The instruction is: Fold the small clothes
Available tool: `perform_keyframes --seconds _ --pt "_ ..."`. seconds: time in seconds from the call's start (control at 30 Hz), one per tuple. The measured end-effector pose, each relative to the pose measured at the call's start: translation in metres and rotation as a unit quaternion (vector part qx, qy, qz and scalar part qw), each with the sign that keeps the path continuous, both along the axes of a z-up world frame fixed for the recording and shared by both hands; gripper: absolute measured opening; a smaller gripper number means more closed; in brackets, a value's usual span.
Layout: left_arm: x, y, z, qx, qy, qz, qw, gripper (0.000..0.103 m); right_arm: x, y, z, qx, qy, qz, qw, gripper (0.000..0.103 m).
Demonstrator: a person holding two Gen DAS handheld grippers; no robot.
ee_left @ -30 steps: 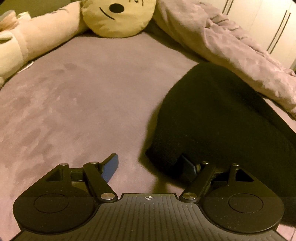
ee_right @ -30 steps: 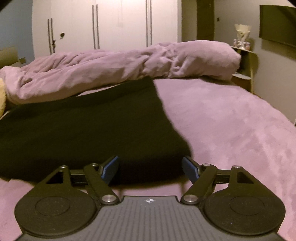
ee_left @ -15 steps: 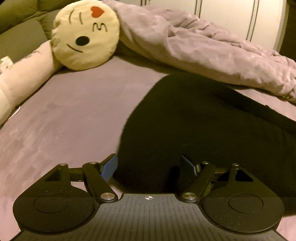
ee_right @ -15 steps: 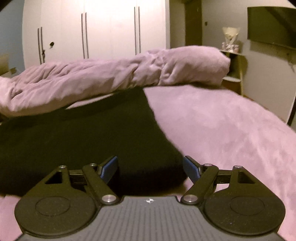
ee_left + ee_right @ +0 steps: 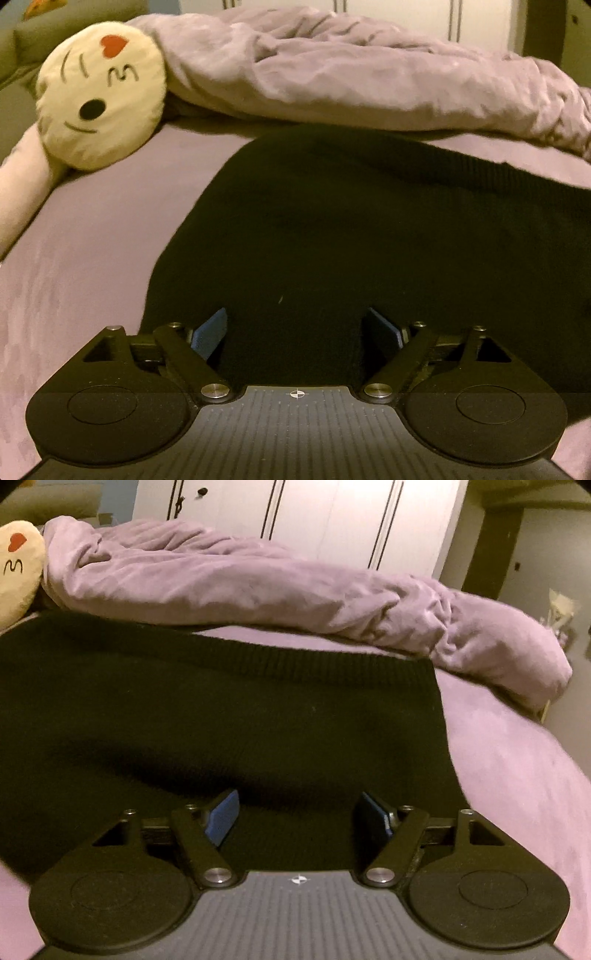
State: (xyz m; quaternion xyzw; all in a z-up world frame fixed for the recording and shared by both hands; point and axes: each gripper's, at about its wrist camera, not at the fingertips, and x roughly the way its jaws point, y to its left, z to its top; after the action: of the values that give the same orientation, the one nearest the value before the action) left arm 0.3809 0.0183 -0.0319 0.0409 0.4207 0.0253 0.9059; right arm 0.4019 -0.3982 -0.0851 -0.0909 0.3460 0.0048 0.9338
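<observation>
A black knit garment (image 5: 351, 229) lies spread flat on the purple bed sheet (image 5: 92, 240). In the right wrist view its ribbed hem (image 5: 314, 664) runs along the far edge of the garment (image 5: 221, 709). My left gripper (image 5: 295, 321) hovers over the garment's near left part; its jaws are opening, with black cloth below and between the blue pads, which do not press on it. My right gripper (image 5: 298, 801) sits over the garment's near right part, jaws wide apart and closing slightly, pads not pressing on the cloth.
A crumpled lilac duvet (image 5: 369, 74) lies along the far side of the bed, also in the right wrist view (image 5: 240, 579). A round cream face pillow (image 5: 99, 99) rests at the far left. White wardrobe doors (image 5: 332, 517) stand behind. The bed sheet (image 5: 517, 757) extends to the right.
Both grippers have slid sideways onto the black garment, so cloth now fills the space under both pairs of fingers. Both views have rolled. The left fingers stand wider apart.
</observation>
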Motion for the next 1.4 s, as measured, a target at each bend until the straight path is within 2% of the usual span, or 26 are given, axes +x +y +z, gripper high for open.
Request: perform_keyframes --seconds 0.1,0.2,0.3,0.5,0.6,0.67,0.8,0.87,0.93,0.97,1.03,1.13,1.23,1.4 --pt "0.012 0.003 -0.005 0.005 0.001 -0.006 1.0 0.089 0.018 -0.006 0.0 0.008 0.004 -0.003 1.0 0.082" --pt "0.026 0.008 -0.008 -0.014 0.007 0.003 0.9999 0.09 0.034 -0.009 0.0 0.015 0.007 -0.002 1.0 0.089" --pt "0.04 0.01 -0.012 -0.015 0.015 0.013 0.9997 0.092 0.043 -0.01 -0.005 0.014 0.008 -0.003 1.0 0.098" --pt "0.048 0.016 -0.017 -0.021 0.02 0.028 0.9992 0.096 0.042 -0.023 -0.014 0.051 0.001 0.009 0.999 0.099" --pt "0.041 0.017 -0.011 -0.021 0.014 0.028 0.9993 0.091 0.036 -0.028 -0.005 0.07 0.01 0.005 0.997 0.098" --pt "0.037 0.017 -0.005 -0.026 0.01 0.03 0.9992 0.089 0.029 -0.032 0.007 0.091 0.007 0.003 0.996 0.092" --pt "0.038 0.016 0.007 -0.063 0.003 0.028 0.9976 0.088 0.024 -0.035 0.028 0.129 -0.019 -0.006 0.991 0.078" --pt "0.041 0.008 0.01 -0.069 0.001 0.023 0.9974 0.088 0.034 -0.03 0.031 0.13 -0.014 -0.009 0.991 0.061" --pt "0.045 -0.002 0.009 -0.067 0.0 0.011 0.9977 0.088 0.052 -0.019 0.024 0.108 0.009 -0.01 0.994 0.046" --pt "0.048 -0.007 0.006 -0.062 0.002 0.002 0.998 0.088 0.06 -0.014 0.018 0.102 0.023 -0.01 0.994 0.043" --pt "0.055 -0.017 -0.001 -0.047 0.01 -0.01 0.9988 0.088 0.076 -0.005 0.003 0.083 0.039 -0.015 0.996 0.043" --pt "0.067 -0.022 -0.015 -0.025 0.023 -0.01 0.9994 0.088 0.094 0.008 -0.005 0.044 0.029 -0.015 0.998 0.043" --pt "0.074 -0.023 -0.018 -0.024 0.015 -0.008 0.9996 0.09 0.108 0.012 -0.008 0.032 0.027 -0.021 0.999 0.044" --pt "0.085 -0.022 -0.021 -0.027 0.014 -0.001 0.9995 0.093 0.111 0.018 -0.022 0.006 -0.003 -0.018 1.0 0.045"
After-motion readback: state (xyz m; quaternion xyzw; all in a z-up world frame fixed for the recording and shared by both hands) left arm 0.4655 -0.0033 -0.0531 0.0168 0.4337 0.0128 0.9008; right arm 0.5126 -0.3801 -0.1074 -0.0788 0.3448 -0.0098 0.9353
